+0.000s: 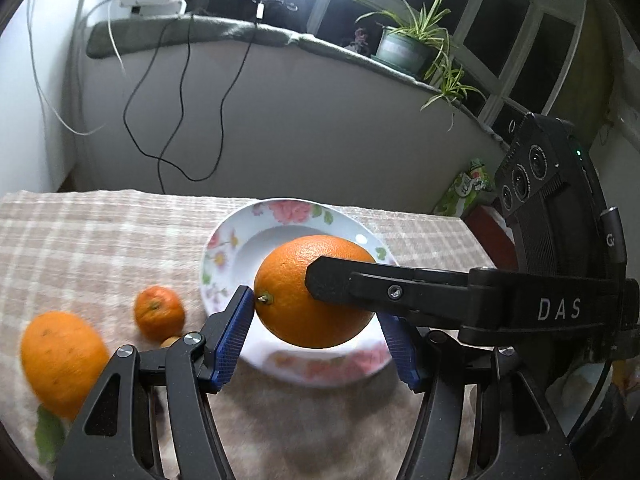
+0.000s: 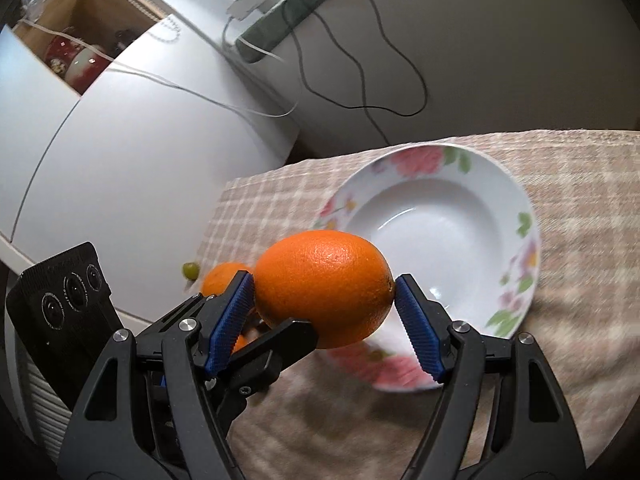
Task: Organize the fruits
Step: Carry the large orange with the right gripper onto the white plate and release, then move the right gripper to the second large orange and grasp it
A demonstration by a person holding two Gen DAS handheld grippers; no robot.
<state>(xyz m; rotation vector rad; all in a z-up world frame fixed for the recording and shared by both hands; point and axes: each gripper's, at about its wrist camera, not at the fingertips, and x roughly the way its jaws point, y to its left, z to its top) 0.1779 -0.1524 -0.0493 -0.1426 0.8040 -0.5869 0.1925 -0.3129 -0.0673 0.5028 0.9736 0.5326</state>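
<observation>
Left wrist view, lower left: big orange (image 1: 62,362) and a small mandarin (image 1: 159,312) lie on the checked cloth (image 1: 100,240). Centre: held orange (image 1: 312,292) hangs above the near rim of the floral plate (image 1: 240,236). Left gripper (image 1: 320,340) pads flank it; left pad touches the stem end, right pad hidden, so grip unclear. Right wrist view, centre: right gripper (image 2: 324,320) pads press both ends of the orange (image 2: 324,288), clamped; plate (image 2: 516,200) at right of frame.
</observation>
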